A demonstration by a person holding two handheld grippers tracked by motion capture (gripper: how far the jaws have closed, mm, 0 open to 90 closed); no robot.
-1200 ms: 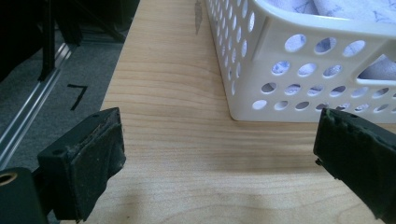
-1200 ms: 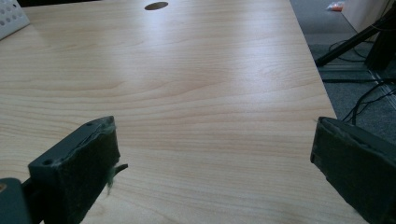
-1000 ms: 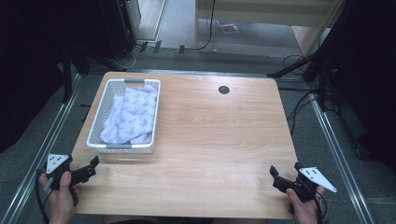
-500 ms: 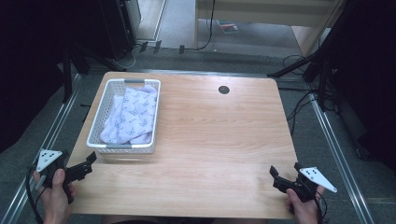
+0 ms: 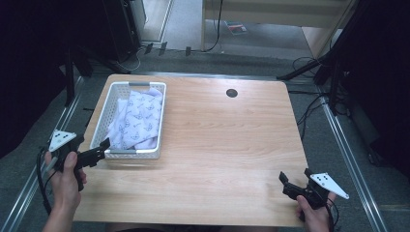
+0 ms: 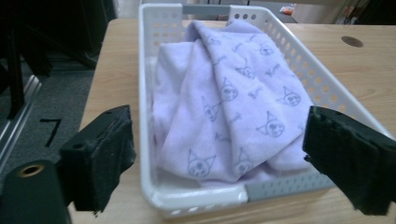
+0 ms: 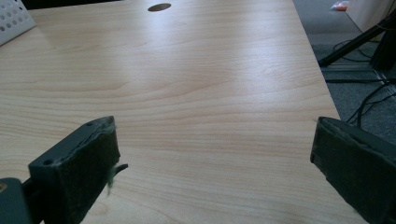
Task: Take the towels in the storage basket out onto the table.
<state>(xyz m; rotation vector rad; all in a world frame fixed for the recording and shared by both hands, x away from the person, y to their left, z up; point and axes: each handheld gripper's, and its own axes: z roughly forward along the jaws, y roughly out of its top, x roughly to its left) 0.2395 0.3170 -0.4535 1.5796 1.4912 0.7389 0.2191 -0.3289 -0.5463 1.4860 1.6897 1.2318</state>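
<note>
White perforated basket sits at the tabletop's left side, a crumpled lilac cloth with cat-face print inside. Left gripper points at the basket's near end, fingers wide apart, just short of the rim. Right gripper rests near the front right corner, fingers apart over bare wood.

Looks like a lab or test rig, not a home: a plain wooden table w/ a cable grommet hole, metal rails along both sides on grey carpet, loose cables on the floor, dark equipment stands and black curtains around it.
</note>
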